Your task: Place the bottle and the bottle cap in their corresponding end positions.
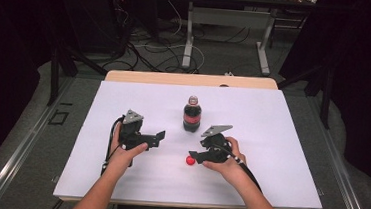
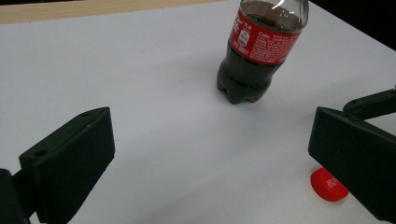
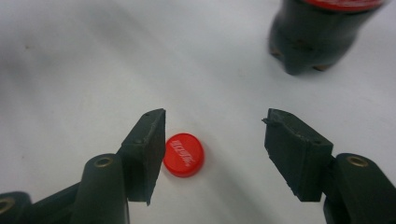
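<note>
At centre-left of the high view the left claw (image 1: 160,135) hovers with jaws wide apart, empty. The cola bottle (image 1: 191,114) stands capless mid-desk (image 1: 281,142). Right of centre, the right claw (image 1: 193,157) is parted around nothing, the red cap (image 1: 188,160) lying loose beside it; a careless nudge could tip the bottle and spill it.

The cola bottle (image 2: 256,51) carries a red label wrapped around its body; in the left gripper view white script lettering runs down the label's left part, seemingly the Coca-Cola brand, beside a white panel of fine print too small to read, and a short white word close to "Coke" sits to its right. The red cap (image 3: 183,155), lying on the tabletop in front of the bottle, bears a white script logo across its top, too small to spell out.
</note>
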Available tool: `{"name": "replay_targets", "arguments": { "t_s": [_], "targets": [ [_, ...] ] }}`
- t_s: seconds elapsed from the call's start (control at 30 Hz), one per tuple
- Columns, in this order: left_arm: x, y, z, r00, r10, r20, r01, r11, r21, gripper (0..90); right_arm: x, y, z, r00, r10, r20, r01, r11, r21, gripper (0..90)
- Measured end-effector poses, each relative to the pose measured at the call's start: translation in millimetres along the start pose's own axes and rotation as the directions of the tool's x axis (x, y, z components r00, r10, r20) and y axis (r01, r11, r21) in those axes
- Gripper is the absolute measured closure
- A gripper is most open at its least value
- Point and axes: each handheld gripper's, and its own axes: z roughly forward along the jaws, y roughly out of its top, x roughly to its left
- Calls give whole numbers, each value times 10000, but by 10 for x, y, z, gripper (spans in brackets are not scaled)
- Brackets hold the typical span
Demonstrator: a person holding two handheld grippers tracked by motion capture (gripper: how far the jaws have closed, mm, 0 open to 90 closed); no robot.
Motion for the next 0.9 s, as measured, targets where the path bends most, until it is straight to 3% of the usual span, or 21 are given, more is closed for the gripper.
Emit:
{"name": "replay_targets", "arguments": {
  "t_s": [0.03,0.17,0.2,0.3,0.37,0.53,0.77,0.9],
  "targets": [
    [18,5,-10,10000,30,6,-30,10000,40,7,-44,-13,-11,10000,80,44,-79,9997,-247,371],
    [64,-1,-16,9997,-151,-171,150,9999,-37,7,-236,-59,-117,9966,727,387,-721,9973,-164,327],
    [84,-1,-21,9998,-120,-181,120,9999,2,7,-287,-82,-124,9946,858,578,-834,9956,-433,306],
    [126,-7,-28,9995,-129,-280,132,9999,90,7,-443,-135,-179,9859,1247,1117,-1196,9915,-517,219],
    [139,-17,-17,9991,-224,-349,224,9997,18,7,-527,-171,-210,9792,1617,1227,-1548,9859,-639,179],
    [178,-35,-3,9985,-277,-463,285,9995,157,7,-688,-266,-261,9695,1775,1692,-1648,9825,-865,131],
    [231,-57,0,9971,-413,-634,428,9988,224,7,-849,-390,-249,9421,2183,2545,-2046,9756,-795,54],
    [250,-59,0,9966,-491,-668,506,9985,207,7,-905,-429,-250,9377,2244,2653,-2125,9744,-729,22]
  ]
}}
